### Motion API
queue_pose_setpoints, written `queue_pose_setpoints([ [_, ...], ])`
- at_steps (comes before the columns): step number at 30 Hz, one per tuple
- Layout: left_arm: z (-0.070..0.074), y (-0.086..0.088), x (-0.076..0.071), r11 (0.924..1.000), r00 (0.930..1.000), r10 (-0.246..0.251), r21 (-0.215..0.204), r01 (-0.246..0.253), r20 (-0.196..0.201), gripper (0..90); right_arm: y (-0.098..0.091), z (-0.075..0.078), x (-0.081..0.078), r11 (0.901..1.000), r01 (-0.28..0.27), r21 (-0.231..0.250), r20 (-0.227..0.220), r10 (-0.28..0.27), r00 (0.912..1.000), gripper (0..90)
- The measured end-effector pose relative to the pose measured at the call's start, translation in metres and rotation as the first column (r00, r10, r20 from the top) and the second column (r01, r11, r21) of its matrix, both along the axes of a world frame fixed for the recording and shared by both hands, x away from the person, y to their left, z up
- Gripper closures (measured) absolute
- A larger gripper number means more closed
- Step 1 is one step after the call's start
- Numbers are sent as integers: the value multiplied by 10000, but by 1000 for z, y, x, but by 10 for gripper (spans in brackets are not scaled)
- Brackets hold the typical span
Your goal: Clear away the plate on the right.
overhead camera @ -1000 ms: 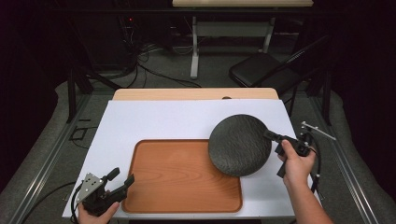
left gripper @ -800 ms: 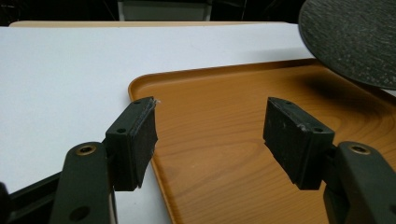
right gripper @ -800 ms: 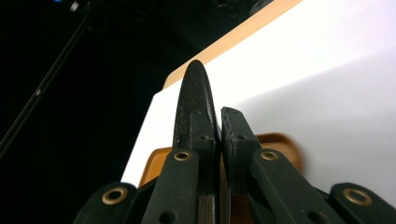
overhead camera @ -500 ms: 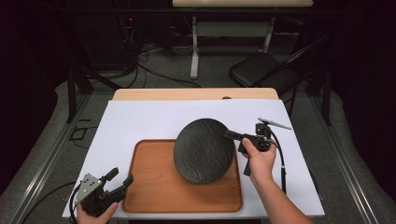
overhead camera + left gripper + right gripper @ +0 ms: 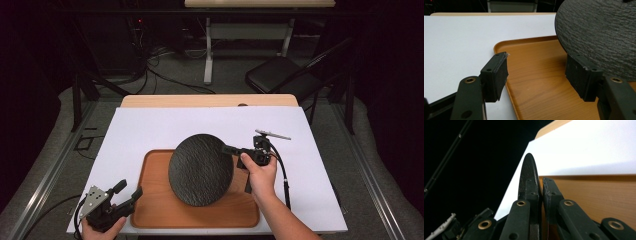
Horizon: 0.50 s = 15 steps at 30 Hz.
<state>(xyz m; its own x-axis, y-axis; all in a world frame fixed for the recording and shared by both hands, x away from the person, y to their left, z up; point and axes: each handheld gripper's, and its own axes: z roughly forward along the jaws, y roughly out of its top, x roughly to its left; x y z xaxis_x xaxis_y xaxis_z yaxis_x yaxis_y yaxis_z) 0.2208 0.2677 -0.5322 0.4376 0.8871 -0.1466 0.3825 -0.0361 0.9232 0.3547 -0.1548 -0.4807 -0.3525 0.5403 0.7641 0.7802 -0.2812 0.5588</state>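
- A round black plate (image 5: 201, 170) with a rough, rippled face is held tilted above the wooden tray (image 5: 155, 210), its far edge reaching just past the tray's far rim.
- The right gripper (image 5: 231, 149) pinches the plate at its right edge; in the right gripper view the two jaws are pressed together on the plate's thin rim (image 5: 529, 173), seen edge-on.
- The right hand (image 5: 259, 175) wraps the gripper body, with a black cable (image 5: 284, 172) looping down beside the wrist and a grey plate (image 5: 272, 134) sticking out on the far side.
- The tray lies on a white sheet (image 5: 150, 130) that covers most of the table (image 5: 210, 100); a strip of bare wood shows at the far edge.
- The left gripper (image 5: 129, 190) rests at the near left corner of the sheet, just beside the tray's left rim, held by the left hand (image 5: 100, 230).
- Its jaws stand wide apart with nothing between them; in the left gripper view the left pad (image 5: 499, 72) sits over the tray's rim and the right pad (image 5: 581, 75) over the tray floor, with the plate (image 5: 599, 32) hanging beyond it.
- Past the table, on the grey floor, stand a folding chair (image 5: 280, 75) at far right and a white table leg (image 5: 209, 55).
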Motion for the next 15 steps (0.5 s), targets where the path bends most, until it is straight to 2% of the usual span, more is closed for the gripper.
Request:
queue_pose_setpoints([
  [5,0,0,0,10000,10000,-9,15,9,-22,347,4,-10,-6,9999,-153,-17,-146,153,9998,830],
  [6,0,0,0,10000,10000,-3,11,3,-22,348,6,-18,-8,9998,-172,35,-306,173,9994,829],
  [9,0,-1,0,10000,10000,-18,18,18,-11,348,8,-27,-11,9998,-190,49,-551,192,9983,825],
  [15,-1,-3,3,10000,10000,-83,40,83,-41,347,10,-38,-13,9999,-161,-7,-618,160,9980,832],
])
